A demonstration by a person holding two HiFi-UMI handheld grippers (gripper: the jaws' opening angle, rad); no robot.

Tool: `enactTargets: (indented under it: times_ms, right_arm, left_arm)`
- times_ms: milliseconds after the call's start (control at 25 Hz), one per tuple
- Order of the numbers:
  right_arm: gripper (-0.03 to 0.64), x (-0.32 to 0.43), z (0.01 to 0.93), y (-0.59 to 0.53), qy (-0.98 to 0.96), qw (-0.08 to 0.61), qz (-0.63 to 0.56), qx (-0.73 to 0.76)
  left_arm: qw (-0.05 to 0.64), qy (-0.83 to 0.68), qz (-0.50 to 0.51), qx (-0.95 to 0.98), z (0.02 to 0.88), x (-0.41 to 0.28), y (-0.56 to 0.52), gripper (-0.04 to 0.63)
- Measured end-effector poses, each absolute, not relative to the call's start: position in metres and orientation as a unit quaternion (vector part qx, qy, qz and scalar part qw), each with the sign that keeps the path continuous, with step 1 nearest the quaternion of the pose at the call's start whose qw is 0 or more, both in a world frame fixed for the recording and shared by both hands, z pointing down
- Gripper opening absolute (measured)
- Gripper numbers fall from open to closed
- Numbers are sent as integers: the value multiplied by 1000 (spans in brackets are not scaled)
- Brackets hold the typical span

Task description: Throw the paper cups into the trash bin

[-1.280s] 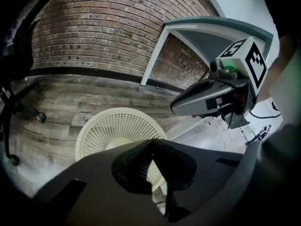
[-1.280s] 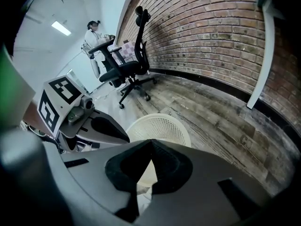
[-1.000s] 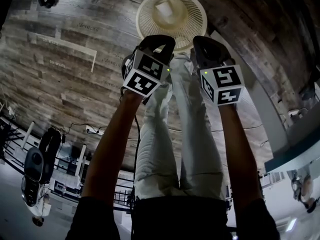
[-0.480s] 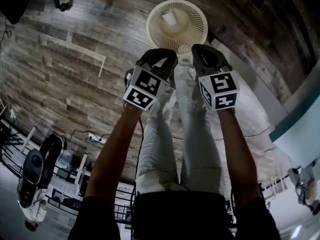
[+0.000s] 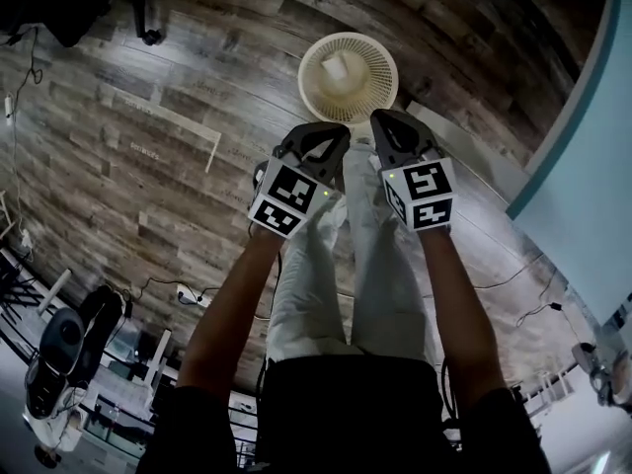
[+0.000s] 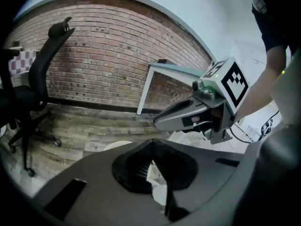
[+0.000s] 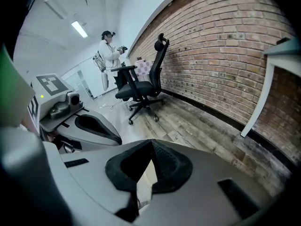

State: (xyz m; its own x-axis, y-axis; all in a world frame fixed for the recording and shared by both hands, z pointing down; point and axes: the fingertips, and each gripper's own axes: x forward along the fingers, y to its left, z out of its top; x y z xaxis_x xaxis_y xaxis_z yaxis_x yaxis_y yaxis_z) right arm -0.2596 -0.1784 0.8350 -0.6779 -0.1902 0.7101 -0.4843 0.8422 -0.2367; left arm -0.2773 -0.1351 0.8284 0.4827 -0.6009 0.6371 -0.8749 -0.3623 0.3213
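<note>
a: see the paper cup (image 5: 337, 66)?
b: yes. down inside the trash bin (image 5: 376, 85), lying on the bottom, white against the cream mesh.
a: and the bin, where?
b: on the wood floor (image 5: 178, 97), standing up, just ahead of the legs (image 5: 326, 265) and straight in front of both grippers.
a: anything pinched in the left gripper (image 5: 318, 138)?
b: no. pressed together, tips touching, nothing held. only a pale peek through the small gap lower down, most likely the bin.
a: same for the right gripper (image 5: 393, 126)?
b: same. squeezed together at the tips, nothing inside, held side by side with the left one, near but not touching.
a: so which step?
b: looks like the end of one throw. cup in, both grippers free, hanging over the legs.
a: all done, then?
b: hard to say. no other cup to see on the floor. only part of a tabletop (image 5: 592, 146) showing off to the right, and no cup on that part.
a: next move?
b: probably hunt for more cups. turn toward the tabletop and look over the rest. then spread one gripper wide, slide round a cup's side, and squeeze softly. too hard and crunch, a squashed cup. after that, carry over the bin, line up with the round opening, and let go.
</note>
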Motion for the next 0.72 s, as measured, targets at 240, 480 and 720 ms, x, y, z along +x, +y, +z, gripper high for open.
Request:
enactTargets:
  times_ms: [240,480,720]
  right_arm:
    - [5,-259,774,-192,-905,330,176,203]
    - [5,-245,708,-203,-906,305,175,236]
    - [5,-233,644,-190,-914,295,146,237]
  left_arm:
    - [288,-488,183,803,759,-281,-145,9]
    - [231,-509,182,809,680,-287,-145,9]
    - [194,-511,171,819,614,-272,-133,9]
